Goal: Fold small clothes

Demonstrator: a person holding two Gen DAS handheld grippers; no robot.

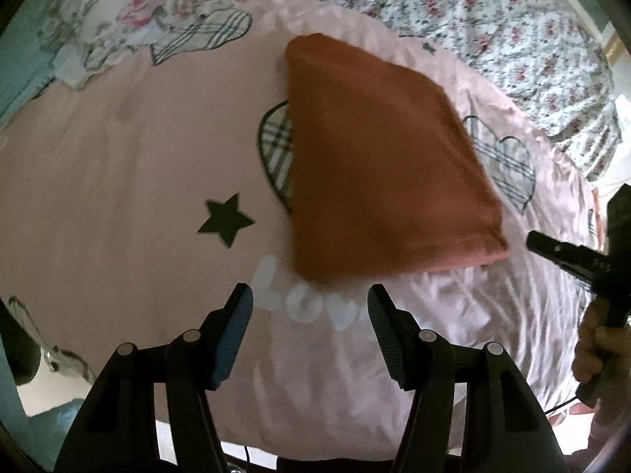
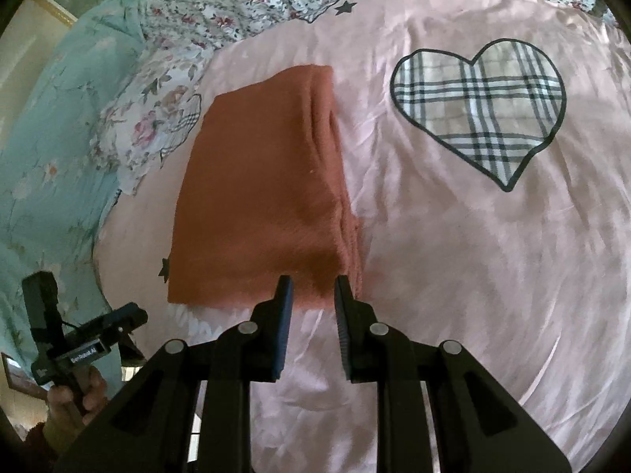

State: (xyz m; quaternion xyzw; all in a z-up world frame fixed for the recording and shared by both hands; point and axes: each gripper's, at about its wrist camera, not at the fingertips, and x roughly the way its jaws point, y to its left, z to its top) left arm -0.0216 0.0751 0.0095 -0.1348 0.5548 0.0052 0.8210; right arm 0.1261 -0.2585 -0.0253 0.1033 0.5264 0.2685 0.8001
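rust-red folded cloth [image 2: 264, 193] lies flat on the pink bedspread [image 2: 453, 260], a neat oblong whose long axis runs away from the right gripper [image 2: 313, 287], stacked edges along its right side. in the left view it [image 1: 378, 165] sits slanted, far corner up and left. right gripper parted a little, nothing between its pads, just short of the cloth's near edge. left gripper [image 1: 309, 303] stands wide and empty. white writing [image 1: 311, 299] on the bedspread reads "love"; the label on the left gripper's body is too small to read surely.

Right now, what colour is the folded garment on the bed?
Rust orange folded garment, clearest in the right wrist view.
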